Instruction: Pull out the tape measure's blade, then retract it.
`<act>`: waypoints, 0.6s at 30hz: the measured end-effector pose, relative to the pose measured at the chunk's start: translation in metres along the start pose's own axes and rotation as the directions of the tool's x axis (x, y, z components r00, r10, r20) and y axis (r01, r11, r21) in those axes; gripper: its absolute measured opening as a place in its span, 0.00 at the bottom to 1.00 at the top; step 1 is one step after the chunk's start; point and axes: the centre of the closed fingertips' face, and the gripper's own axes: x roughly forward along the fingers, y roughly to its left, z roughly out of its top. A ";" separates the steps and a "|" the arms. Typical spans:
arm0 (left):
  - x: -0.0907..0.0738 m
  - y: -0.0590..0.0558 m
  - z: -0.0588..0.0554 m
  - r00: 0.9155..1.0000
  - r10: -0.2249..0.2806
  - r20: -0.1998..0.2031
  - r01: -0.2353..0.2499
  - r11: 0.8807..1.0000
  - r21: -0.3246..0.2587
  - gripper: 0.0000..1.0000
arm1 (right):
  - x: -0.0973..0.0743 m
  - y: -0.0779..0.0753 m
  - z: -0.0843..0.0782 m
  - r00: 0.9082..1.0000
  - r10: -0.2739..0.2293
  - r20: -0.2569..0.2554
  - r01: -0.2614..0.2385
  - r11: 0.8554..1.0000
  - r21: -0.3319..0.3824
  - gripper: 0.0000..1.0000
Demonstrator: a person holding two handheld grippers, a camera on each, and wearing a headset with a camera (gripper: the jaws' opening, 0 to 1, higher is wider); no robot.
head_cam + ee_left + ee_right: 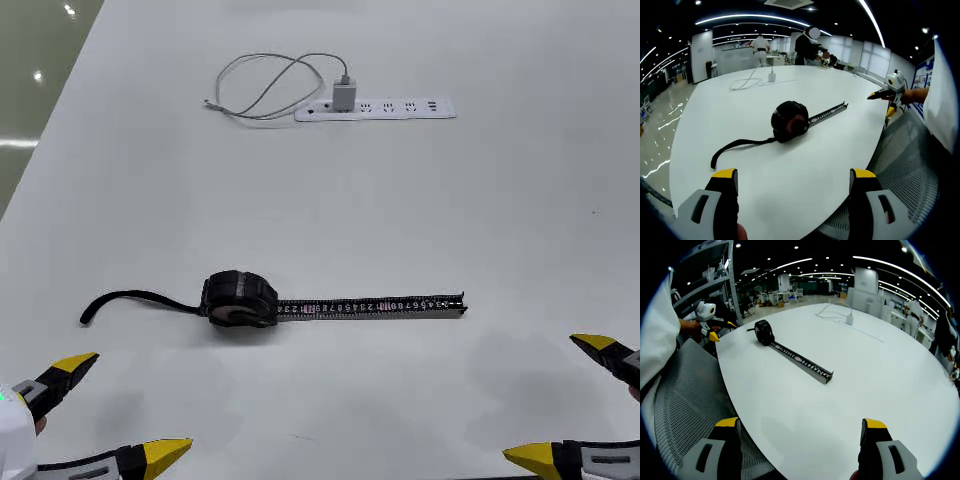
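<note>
Tape measure (pixel 240 298) on table (pixel 500 220), blade (pixel 372 307) out rightward; power strip (pixel 385 108) well behind.

black tape measure (pixel 240 299), dark blade (pixel 372 306) w/ pale numerals, white table (pixel 400 200), yellow-tipped grippers (pixel 100 412)

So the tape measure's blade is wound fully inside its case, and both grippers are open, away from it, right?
No: the head view shows the blade pulled out of the tape measure. The left gripper and right gripper are open, away from it.
</note>
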 end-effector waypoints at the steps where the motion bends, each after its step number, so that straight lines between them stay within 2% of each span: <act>1: 0.000 0.000 0.000 1.000 -0.003 -0.001 0.003 1.000 0.000 0.90 | 0.000 0.000 0.001 1.000 0.000 0.000 0.000 1.000 0.000 0.99; 14: -0.001 0.003 0.003 1.000 0.012 0.010 -0.012 1.000 0.003 0.88 | 0.000 0.001 0.003 1.000 0.008 0.004 -0.008 1.000 -0.002 0.99; 18: 0.000 0.000 0.001 1.000 0.010 0.004 -0.010 1.000 0.003 0.88 | 0.000 0.001 0.005 1.000 0.008 0.009 -0.008 1.000 -0.002 0.99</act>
